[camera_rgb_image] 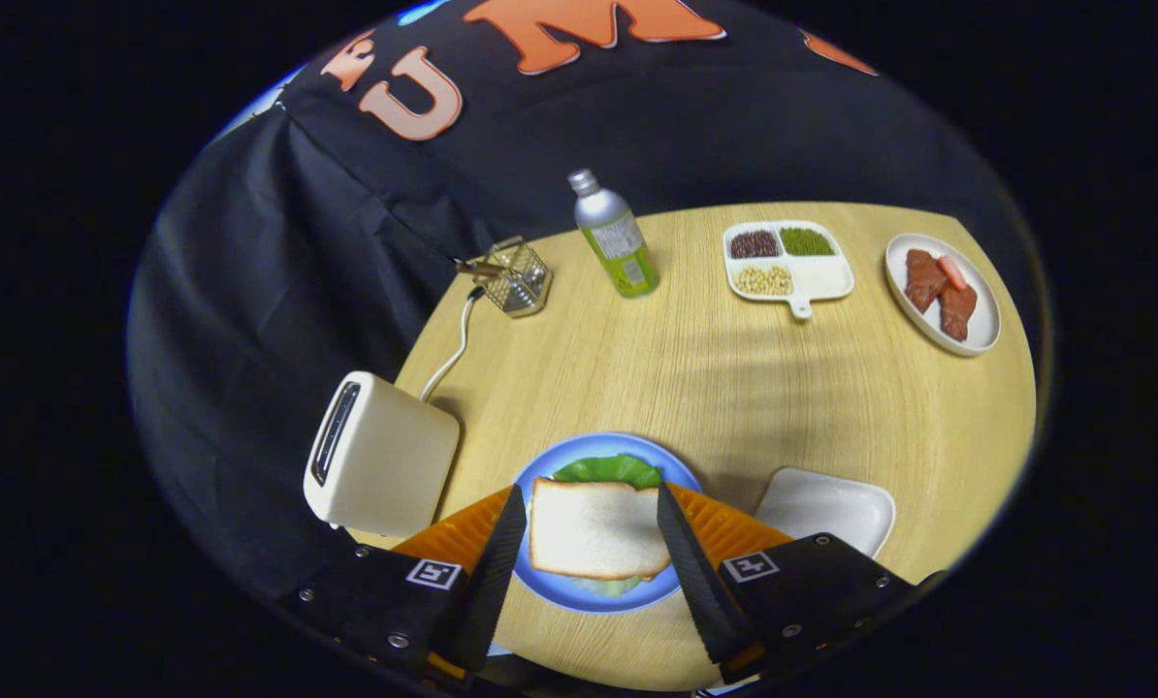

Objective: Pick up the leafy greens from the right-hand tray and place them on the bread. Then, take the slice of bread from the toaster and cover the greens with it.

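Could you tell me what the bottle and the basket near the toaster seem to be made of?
Bottle: likely brushed aluminium, with a matte silver shoulder and cap above a green label. Basket: thin shiny metal wire, in an open see-through grid. The tongs stand open around the bread.

Staged kitchen booth: black cloth wall [278,242] is hung behind a round pale-wood worktop [734,378], on which a cream toaster [380,456] and food plates are laid.

The spread-apart gripper [587,531] fingers flank the white bread slice [598,528] on the blue plate [552,585]. A cream toaster [377,456] crowds the round wooden table's [734,388] left edge, a white tray [824,504] the right; the middle lies open.
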Demonstrator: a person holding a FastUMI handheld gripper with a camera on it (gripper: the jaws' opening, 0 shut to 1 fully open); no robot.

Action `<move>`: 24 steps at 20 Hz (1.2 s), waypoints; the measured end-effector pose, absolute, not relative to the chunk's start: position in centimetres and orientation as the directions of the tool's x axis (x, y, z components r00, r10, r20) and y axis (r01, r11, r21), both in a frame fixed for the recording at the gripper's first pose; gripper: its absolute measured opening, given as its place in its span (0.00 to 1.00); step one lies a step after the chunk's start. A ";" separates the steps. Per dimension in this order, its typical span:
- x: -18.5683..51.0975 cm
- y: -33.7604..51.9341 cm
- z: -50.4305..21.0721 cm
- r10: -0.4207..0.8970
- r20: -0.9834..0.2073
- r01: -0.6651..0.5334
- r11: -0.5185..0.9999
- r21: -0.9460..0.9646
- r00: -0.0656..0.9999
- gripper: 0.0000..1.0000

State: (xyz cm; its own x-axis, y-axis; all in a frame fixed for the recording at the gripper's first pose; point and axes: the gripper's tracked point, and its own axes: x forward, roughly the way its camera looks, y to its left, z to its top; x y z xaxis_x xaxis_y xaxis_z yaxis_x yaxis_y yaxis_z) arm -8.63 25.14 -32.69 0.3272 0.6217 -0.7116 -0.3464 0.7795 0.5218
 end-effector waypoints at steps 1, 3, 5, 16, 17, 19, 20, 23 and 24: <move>-8.0 24.6 -31.0 0.622 -0.692 -0.365 0.780 0.509 0.365 0.83; -7.3 23.2 -27.6 0.620 -0.663 -0.389 0.783 0.486 0.420 0.84; -6.0 21.7 -23.8 0.614 -0.617 -0.399 0.789 0.466 0.493 0.88; -2.6 13.3 -7.6 0.516 -0.346 -0.410 0.848 0.336 0.784 0.98; -2.4 12.5 -6.5 0.496 -0.323 -0.404 0.860 0.312 0.806 0.98; -1.7 11.0 -4.3 0.451 -0.273 -0.389 0.886 0.253 0.850 0.99; -1.5 10.4 -3.1 0.428 -0.242 -0.379 0.898 0.224 0.871 0.98; -1.2 8.5 0.3 0.360 -0.147 -0.335 0.927 0.167 0.922 0.98; -1.2 8.2 1.2 0.345 -0.120 -0.325 0.932 0.159 0.931 0.98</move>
